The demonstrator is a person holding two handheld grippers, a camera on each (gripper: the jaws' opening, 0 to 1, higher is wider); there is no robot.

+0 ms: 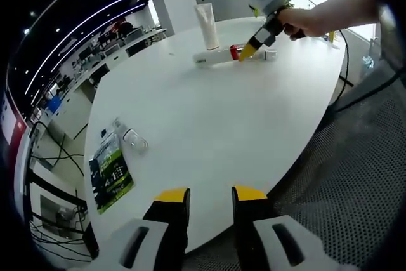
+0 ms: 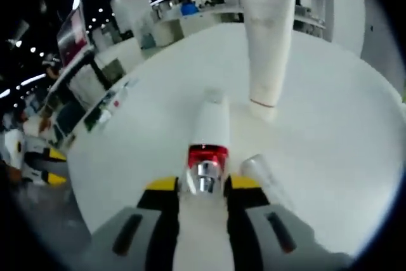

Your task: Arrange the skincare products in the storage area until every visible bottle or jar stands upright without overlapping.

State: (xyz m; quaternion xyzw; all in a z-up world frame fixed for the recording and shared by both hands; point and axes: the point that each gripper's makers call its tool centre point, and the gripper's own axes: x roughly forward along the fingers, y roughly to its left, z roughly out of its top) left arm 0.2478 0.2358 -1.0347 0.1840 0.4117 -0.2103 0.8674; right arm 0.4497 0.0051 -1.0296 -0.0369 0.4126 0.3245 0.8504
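A white bottle [image 2: 211, 122] with a red collar and a silver cap lies on its side on the white table [image 2: 330, 125]. My right gripper [image 2: 203, 185] is open, and its yellow-tipped jaws stand close on either side of the cap. A clear bottle [image 2: 259, 171] lies just right of it. Behind them a tall white tube [image 2: 269, 42] stands upright. In the left gripper view the tube [image 1: 207, 25], the lying white bottle [image 1: 214, 59] and the clear bottle [image 1: 265, 55] sit at the far end, with the right gripper [image 1: 244, 54] on them. My left gripper [image 1: 210, 196] hangs open at the near edge, holding nothing.
A green and black packet [image 1: 111, 173] and a small white object [image 1: 134, 141] lie near the table's left edge. A hand [image 1: 299, 21] holds the right gripper. Grey carpet [image 1: 355, 157] lies beyond the table's right edge. The left gripper [image 2: 39, 157] appears far left.
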